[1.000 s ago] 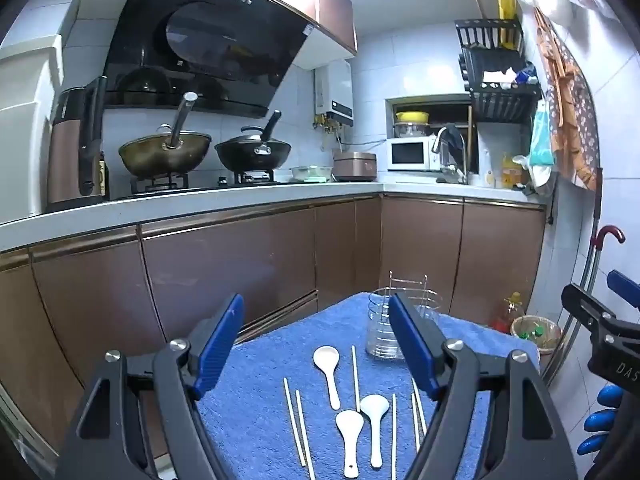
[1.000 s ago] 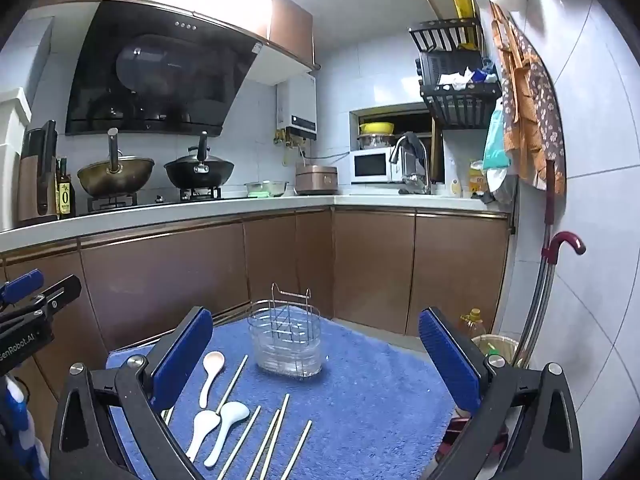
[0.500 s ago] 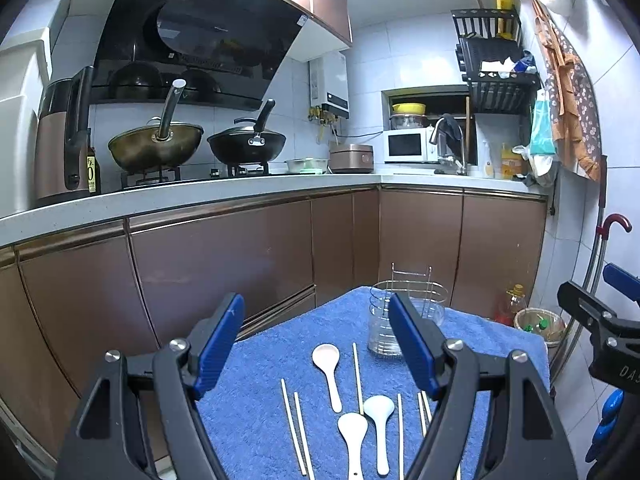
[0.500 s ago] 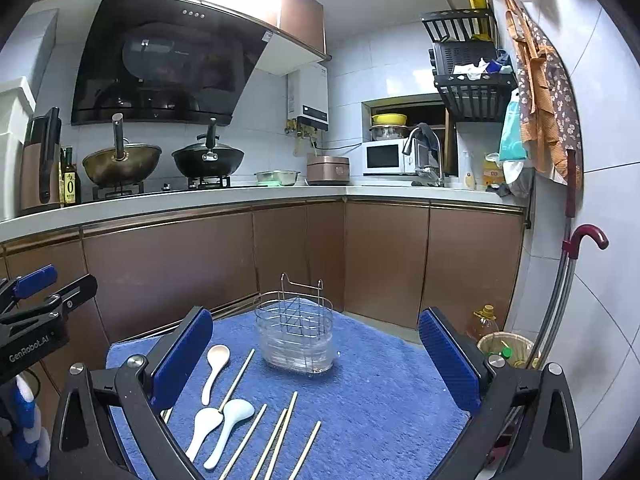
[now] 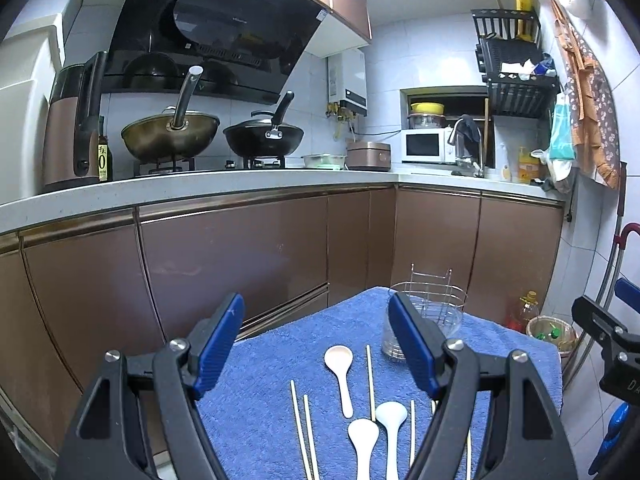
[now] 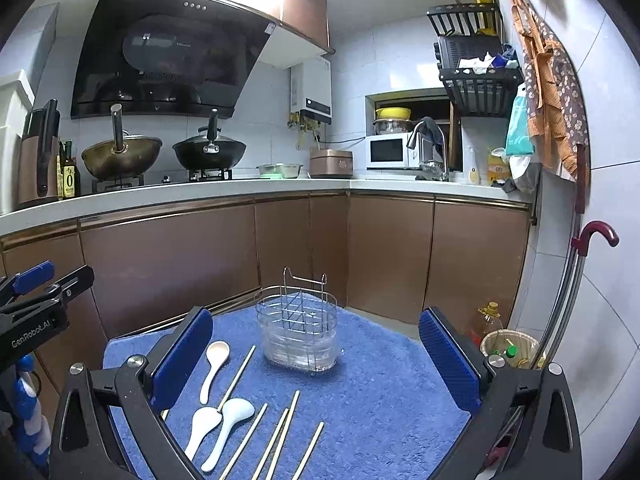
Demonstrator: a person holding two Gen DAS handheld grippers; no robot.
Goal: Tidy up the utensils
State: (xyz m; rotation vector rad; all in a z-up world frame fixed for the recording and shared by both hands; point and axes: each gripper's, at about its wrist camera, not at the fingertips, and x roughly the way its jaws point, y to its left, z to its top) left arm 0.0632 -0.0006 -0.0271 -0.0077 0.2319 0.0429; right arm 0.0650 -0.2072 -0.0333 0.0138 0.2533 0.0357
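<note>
Both tools hang spread wide and empty above the blue towel [image 6: 380,400] that covers the surface, the left tool [image 5: 316,344] over the near left part and the right tool [image 6: 316,356] framing the wire holder [image 6: 298,328]. Nothing has been put away yet, by the look of it: the holder stands upright toward the far side of the towel with no utensil visible in it, while three white spoons [image 6: 214,368] and several chopsticks [image 6: 238,376] lie flat in a loose row near the front edge. The step in hand seems to be picking the first piece. A good way would be to lower one tool straight down over a single handle, close across its narrow width rather than along it, and lift it clear before tilting it upright over a compartment of the holder. The two front spoons lie touching and a chopstick runs just beside them, so starting with the far spoon, which lies apart, would avoid dragging neighbours. Readable writing: "GenRobot.AI" on the left tool's body in the right wrist view [image 6: 32,338], a large "0" on a bottle [image 5: 103,160] by the stove, and "DA" cut off on the right tool at the left view's edge.
</note>
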